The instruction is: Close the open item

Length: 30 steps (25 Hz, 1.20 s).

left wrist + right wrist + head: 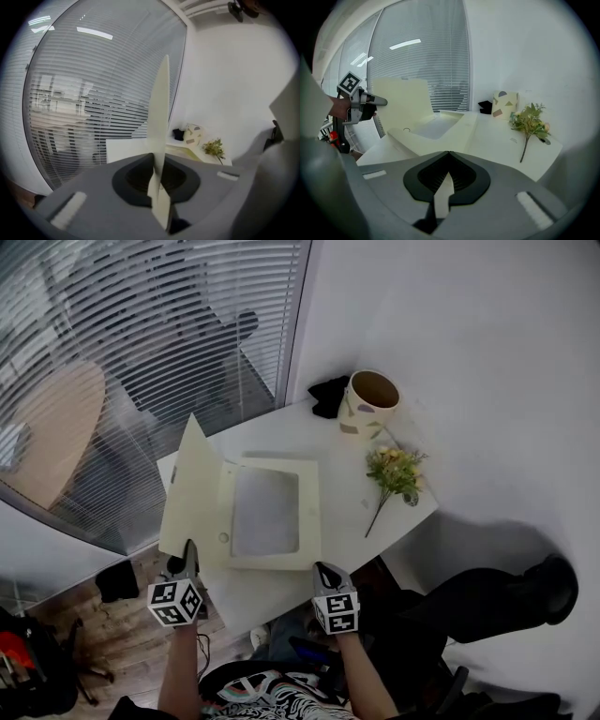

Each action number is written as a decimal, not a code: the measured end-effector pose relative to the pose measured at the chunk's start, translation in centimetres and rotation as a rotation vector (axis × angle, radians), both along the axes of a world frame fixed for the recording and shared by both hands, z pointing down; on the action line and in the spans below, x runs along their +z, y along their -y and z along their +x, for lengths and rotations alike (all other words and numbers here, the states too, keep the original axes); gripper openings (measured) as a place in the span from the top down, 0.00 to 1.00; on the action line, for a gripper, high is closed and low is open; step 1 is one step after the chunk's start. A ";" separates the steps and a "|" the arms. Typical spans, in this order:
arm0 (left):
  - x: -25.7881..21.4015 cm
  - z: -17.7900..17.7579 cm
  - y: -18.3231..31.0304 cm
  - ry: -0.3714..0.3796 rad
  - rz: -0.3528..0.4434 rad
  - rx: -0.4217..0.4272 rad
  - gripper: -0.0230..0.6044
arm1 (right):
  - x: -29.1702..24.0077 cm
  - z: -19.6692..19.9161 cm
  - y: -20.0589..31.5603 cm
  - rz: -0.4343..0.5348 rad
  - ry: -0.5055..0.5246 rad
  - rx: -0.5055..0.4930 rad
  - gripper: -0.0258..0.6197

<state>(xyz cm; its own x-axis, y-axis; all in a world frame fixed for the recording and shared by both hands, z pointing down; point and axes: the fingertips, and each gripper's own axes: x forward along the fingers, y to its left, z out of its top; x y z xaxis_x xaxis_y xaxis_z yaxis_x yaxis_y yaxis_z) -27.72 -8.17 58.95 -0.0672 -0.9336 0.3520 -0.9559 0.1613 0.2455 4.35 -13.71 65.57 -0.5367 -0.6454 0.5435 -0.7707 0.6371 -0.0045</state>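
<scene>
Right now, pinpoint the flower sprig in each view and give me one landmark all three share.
Head view: the flower sprig lies right of centre, at mid-height.
Left gripper view: the sprig shows small, right of centre and below mid-height.
Right gripper view: the sprig lies right of centre, stem end toward the camera.
Shared landmark: the patterned cup, close beside the sprig in every view.
</scene>
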 end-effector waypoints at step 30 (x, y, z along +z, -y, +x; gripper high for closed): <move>-2.1 6.5 2.7 0.151 -0.003 0.197 0.83 | 0.0 -0.2 0.0 -0.001 0.021 0.010 0.96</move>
<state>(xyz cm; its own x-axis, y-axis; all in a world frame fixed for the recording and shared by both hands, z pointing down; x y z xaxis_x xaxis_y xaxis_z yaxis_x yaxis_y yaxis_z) -21.19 -10.92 56.83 0.0636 -0.9330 0.3542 -0.9948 -0.0310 0.0970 4.20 -13.73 65.56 -0.5418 -0.6498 0.5331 -0.7766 0.6297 -0.0216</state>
